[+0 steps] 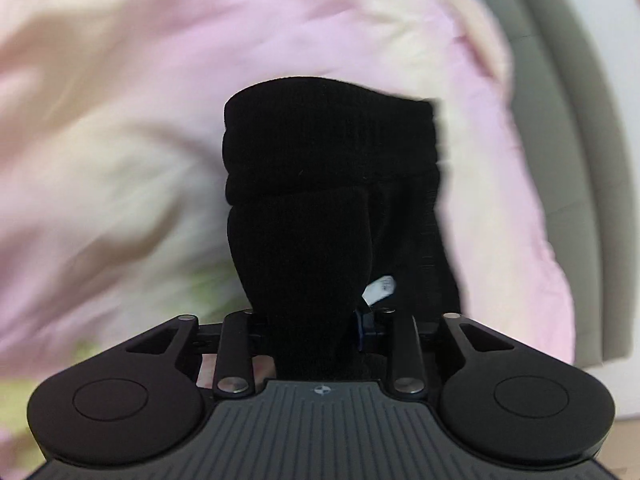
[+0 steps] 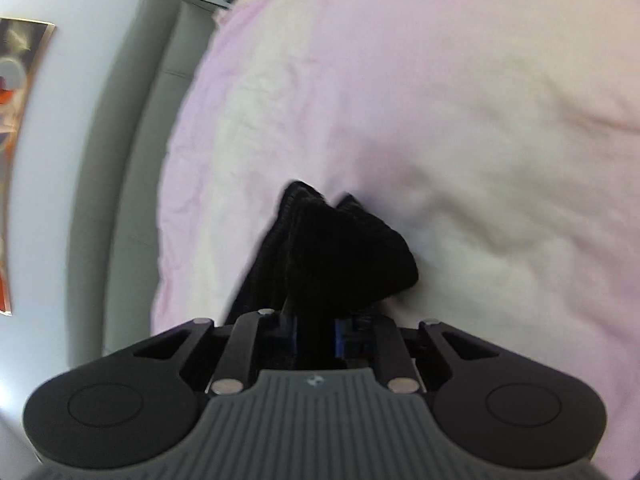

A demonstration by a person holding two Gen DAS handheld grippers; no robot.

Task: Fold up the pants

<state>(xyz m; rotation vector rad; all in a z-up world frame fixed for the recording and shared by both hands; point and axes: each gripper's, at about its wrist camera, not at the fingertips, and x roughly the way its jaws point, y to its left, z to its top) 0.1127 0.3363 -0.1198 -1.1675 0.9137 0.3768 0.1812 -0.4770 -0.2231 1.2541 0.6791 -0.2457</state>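
1. The pants (image 1: 316, 184) are black, of ribbed knit cloth, and hang bunched from both grippers above a bed; in the left wrist view a broad ribbed band with stacked folds faces the camera, and a small white label (image 1: 381, 289) shows low on the cloth.
2. In the right wrist view the pants (image 2: 340, 252) rise as a crumpled peak just ahead of the fingers, with a strip trailing down to the left.
3. The left hand-held gripper (image 1: 320, 322) is closed tight on the black cloth, which fills the gap between its fingers and hides most of them; only a blue edge shows at the right side.
4. The right hand-held gripper (image 2: 316, 334) is likewise pinched on the pants, its blue pads nearly together with cloth between them.
5. Both grippers point forward and downward over the bedding.
6. The quilt (image 2: 460, 120) beneath is pale pink and cream, wrinkled and blurred.
7. Beside the bed stands a grey padded headboard (image 2: 120, 184), then a pale wall (image 2: 44, 184) with a picture (image 2: 12, 120) in orange and grey tones.
8. In the left wrist view the same headboard (image 1: 568, 152) curves along the right edge.
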